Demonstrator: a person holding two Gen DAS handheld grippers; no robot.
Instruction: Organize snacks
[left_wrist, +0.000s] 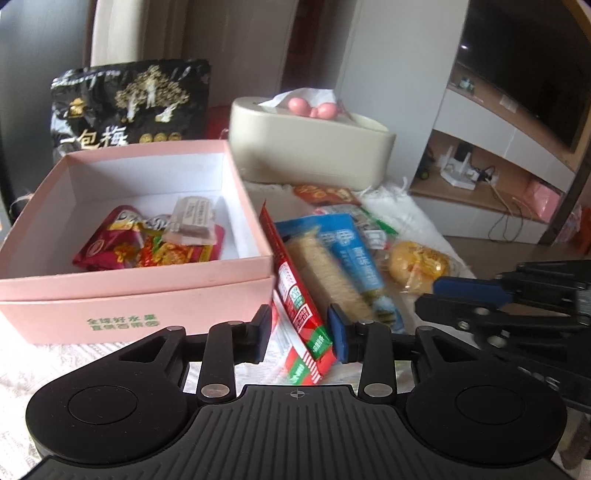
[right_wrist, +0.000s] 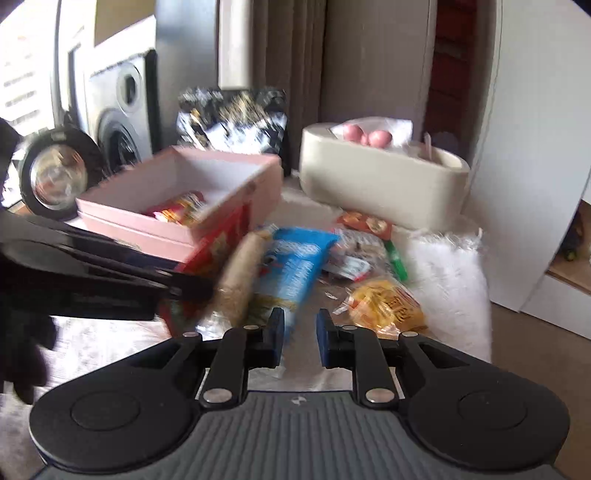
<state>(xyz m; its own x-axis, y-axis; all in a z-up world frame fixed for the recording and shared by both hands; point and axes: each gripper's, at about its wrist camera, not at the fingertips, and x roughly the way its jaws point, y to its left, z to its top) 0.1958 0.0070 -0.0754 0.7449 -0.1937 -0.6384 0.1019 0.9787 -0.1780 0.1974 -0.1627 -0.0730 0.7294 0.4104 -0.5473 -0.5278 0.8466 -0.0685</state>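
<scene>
Snacks are lying in two places: a few red wrappers are already sitting inside the open pink box (left_wrist: 129, 280), and a loose pile is waiting on the white cloth just beside it. In that pile, a blue packet of wafers (left_wrist: 351, 251) is lying against a red carton (left_wrist: 299, 314), with a yellow wrapped pastry (left_wrist: 417, 264) a little further right.

The left gripper (left_wrist: 301, 330) is straddling the red carton, which is standing tilted against the box wall. Whether the pads are pressing on it cannot be told. The right gripper (right_wrist: 301, 332) is hovering over the near end of the blue packet with its jaws drawn in to a narrow gap and nothing between them.

Several things are looking risky. If the carton is not firmly held, it is likely to tip onto the pile. The two grippers are working very near each other and may collide. Narrowed jaws may shove the blue packet away instead of taking it.
</scene>
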